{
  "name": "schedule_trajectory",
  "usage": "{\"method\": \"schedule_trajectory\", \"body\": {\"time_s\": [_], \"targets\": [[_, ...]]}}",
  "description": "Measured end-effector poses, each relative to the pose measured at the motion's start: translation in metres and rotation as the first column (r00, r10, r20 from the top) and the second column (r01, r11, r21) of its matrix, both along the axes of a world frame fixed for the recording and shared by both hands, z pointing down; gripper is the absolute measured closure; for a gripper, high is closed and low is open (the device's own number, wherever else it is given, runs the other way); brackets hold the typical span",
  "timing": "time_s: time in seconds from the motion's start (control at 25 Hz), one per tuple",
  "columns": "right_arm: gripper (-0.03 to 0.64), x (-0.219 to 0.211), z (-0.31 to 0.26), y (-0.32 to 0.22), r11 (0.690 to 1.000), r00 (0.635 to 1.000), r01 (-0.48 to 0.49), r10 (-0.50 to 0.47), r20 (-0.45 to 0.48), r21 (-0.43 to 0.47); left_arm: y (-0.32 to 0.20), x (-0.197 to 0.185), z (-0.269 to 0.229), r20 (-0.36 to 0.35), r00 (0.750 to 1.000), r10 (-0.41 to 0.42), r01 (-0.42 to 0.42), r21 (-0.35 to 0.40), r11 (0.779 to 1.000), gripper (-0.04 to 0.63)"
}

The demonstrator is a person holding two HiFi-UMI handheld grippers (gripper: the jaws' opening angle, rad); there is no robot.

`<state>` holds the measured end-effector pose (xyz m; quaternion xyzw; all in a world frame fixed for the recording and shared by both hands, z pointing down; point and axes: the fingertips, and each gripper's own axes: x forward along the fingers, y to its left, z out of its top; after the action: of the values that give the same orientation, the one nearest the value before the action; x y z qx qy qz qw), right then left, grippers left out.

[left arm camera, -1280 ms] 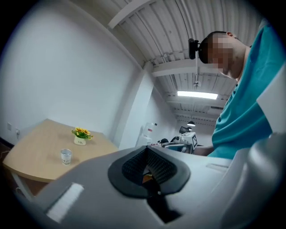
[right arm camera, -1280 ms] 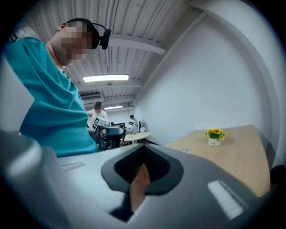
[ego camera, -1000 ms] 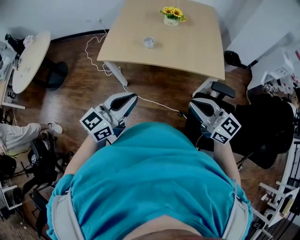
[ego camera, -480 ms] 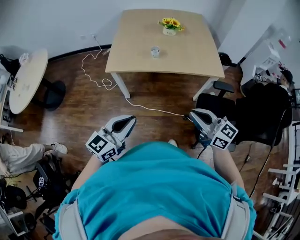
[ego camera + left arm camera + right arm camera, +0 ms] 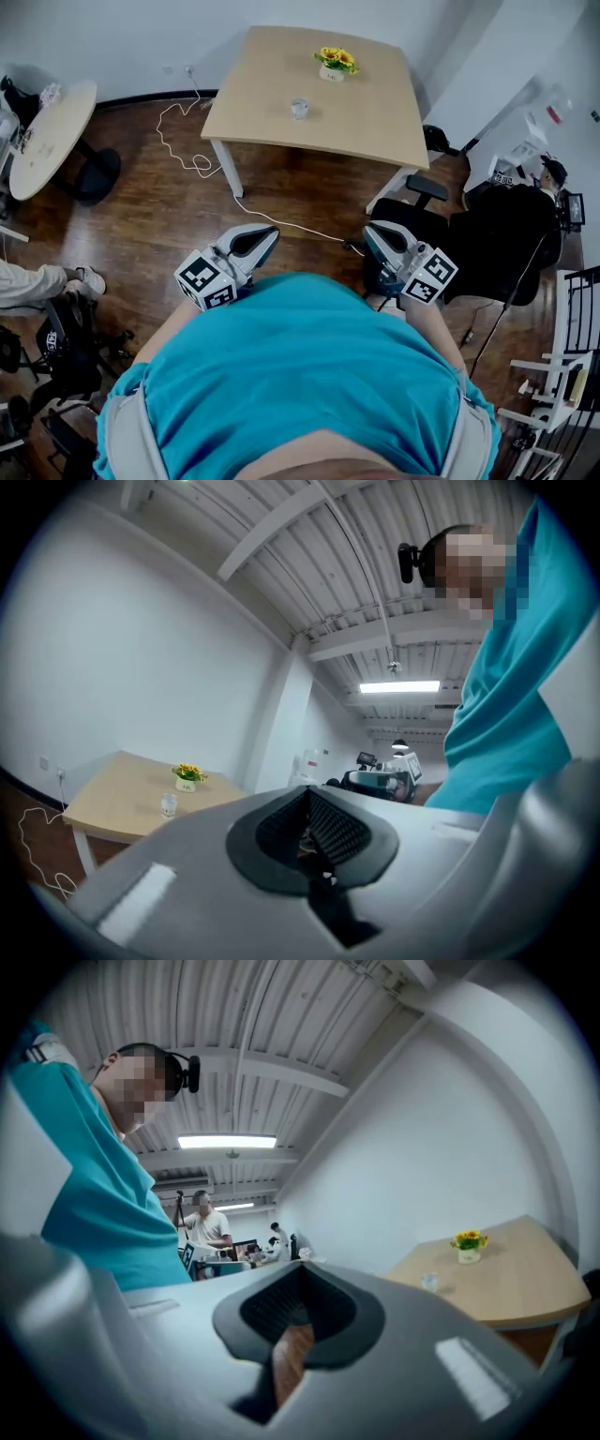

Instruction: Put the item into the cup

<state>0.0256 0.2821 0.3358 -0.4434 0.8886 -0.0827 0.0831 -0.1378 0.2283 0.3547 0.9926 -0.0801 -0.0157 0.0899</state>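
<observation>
A small clear cup point(image 5: 299, 109) stands on the light wooden table point(image 5: 375, 103) across the room, near a pot of yellow flowers point(image 5: 334, 64). Both grippers are held close to my torso, well short of the table and above the wood floor. My left gripper point(image 5: 266, 232) is shut, and I see no item between its jaws point(image 5: 307, 832). My right gripper point(image 5: 372, 232) is shut too, with only floor showing through the gap by its pads point(image 5: 298, 1312). The cup point(image 5: 168, 805) and flowers point(image 5: 188, 775) appear small in the left gripper view, and the cup point(image 5: 428, 1282) also shows in the right gripper view.
A black office chair point(image 5: 448, 246) stands just right of my right gripper. A white cable point(image 5: 202, 164) trails over the floor by the table leg. A round table point(image 5: 47, 131) and a seated person's leg point(image 5: 37, 279) are at the left. Racks and desks fill the right side.
The table and cup now look smaller and farther away, shifted slightly in the head view. Both grippers stay shut near my body, the right one a little more to the left.
</observation>
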Motion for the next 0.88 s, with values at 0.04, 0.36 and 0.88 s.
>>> {"method": "schedule_trajectory", "body": {"time_s": [0.04,0.36,0.88], "targets": [[0.617,0.004,0.0,0.003,1.0,1.0,-0.001,0.001,-0.007,0.006,0.004,0.005,0.002,0.005,1.0,0.006,-0.006,0.018,1.0,0.594],[0.617,0.008,0.006,0.014,1.0,1.0,0.015,-0.014,-0.022,0.014,0.021,0.015,-0.007,-0.013,1.0,-0.026,0.025,-0.02,0.999,0.592],[0.617,0.012,-0.001,0.01,1.0,0.999,0.016,-0.015,-0.052,0.024,0.012,0.02,0.005,0.008,1.0,0.019,-0.019,0.022,1.0,0.594]]}}
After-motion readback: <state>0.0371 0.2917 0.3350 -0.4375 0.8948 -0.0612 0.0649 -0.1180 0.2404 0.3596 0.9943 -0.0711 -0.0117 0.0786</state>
